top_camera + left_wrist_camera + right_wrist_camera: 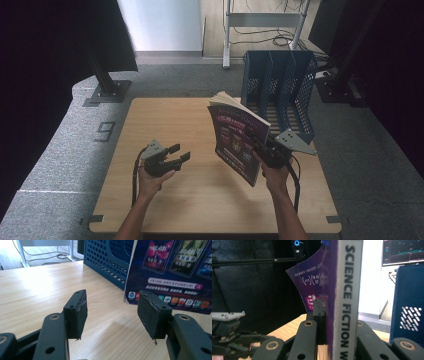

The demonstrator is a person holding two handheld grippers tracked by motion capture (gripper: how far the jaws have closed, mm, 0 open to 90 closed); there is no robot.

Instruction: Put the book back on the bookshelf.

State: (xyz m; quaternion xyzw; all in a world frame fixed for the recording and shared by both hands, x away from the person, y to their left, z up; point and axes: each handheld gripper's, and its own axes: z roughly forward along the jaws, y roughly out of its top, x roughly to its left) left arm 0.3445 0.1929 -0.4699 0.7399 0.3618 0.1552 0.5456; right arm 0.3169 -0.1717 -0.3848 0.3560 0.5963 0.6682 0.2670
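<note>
Gripping a magazine (235, 142) by its spine edge, the right claw (261, 149) holds it upright and clear above the table (180, 200), just in front of the blue file rack (280, 82). Right gripper view: spine (348, 302) reads "SCIENCE FICTION W…", grey-white, with both jaws clamped on either side of it; purple cover curls away to the left. High view: dark purple cover faces toward the left claw, pages fanned slightly at the top edge, lower corner hanging near the right hand (274, 176).

File rack: three-slot, perforated blue walls, standing at the far right part of the table, open slots facing the person. Magazine sits between rack and person, not in any slot.

Left claw (175, 156): well to the left of the rack, low over bare table, jaws apart, nothing between the pads (77, 312). Left gripper view looks across the wood toward the rack's mesh wall (110, 262) and the magazine cover (175, 275).
</note>
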